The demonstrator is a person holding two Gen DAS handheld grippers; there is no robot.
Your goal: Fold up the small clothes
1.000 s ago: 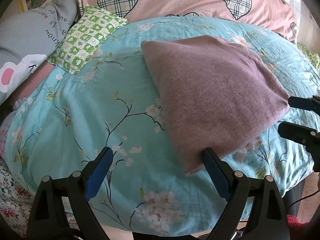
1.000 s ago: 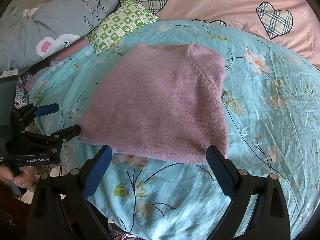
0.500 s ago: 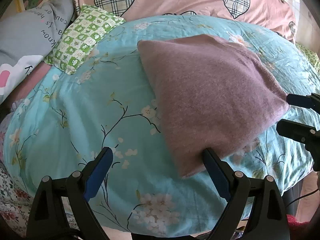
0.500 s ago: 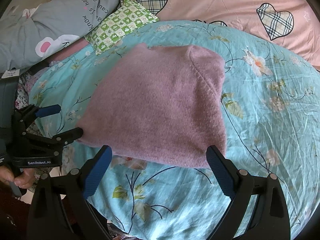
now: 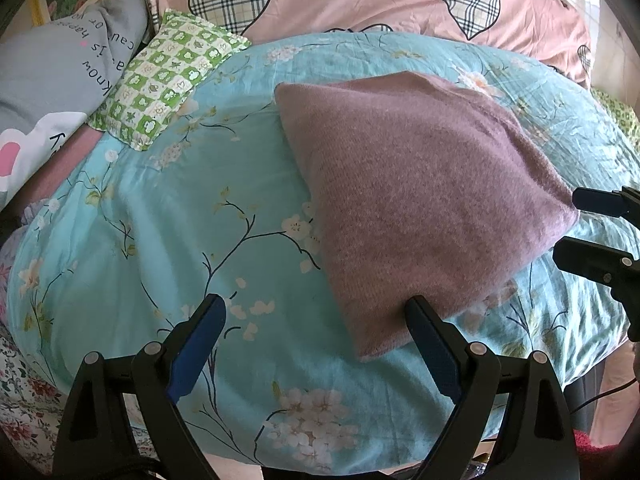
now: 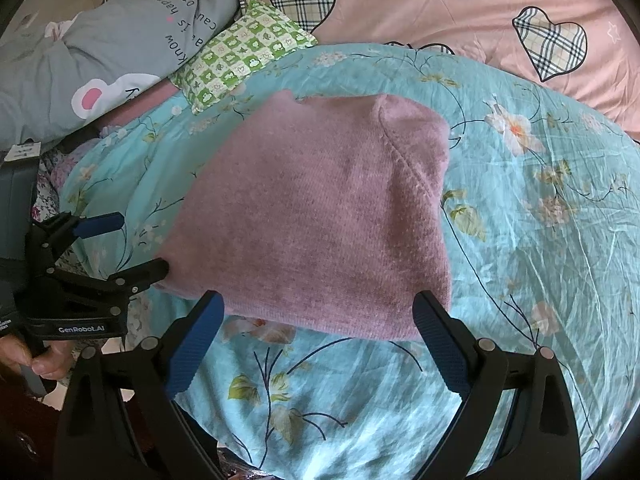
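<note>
A folded mauve knit garment (image 5: 420,200) lies flat on the turquoise floral bedspread (image 5: 180,240); it also shows in the right wrist view (image 6: 320,220). My left gripper (image 5: 316,332) is open and empty, its right finger just at the garment's near edge. It appears in the right wrist view (image 6: 124,246) by the garment's left corner. My right gripper (image 6: 316,332) is open and empty over the garment's near edge. It appears in the left wrist view (image 5: 576,226) at the garment's right corner.
A green checked pillow (image 5: 168,76) lies at the back left, a grey printed pillow (image 5: 60,68) beside it. A pink quilt with plaid hearts (image 5: 360,0) lies along the back. The bed's edge runs just below both grippers.
Both grippers have drawn back slightly from the garment. The garment lies as it did.
</note>
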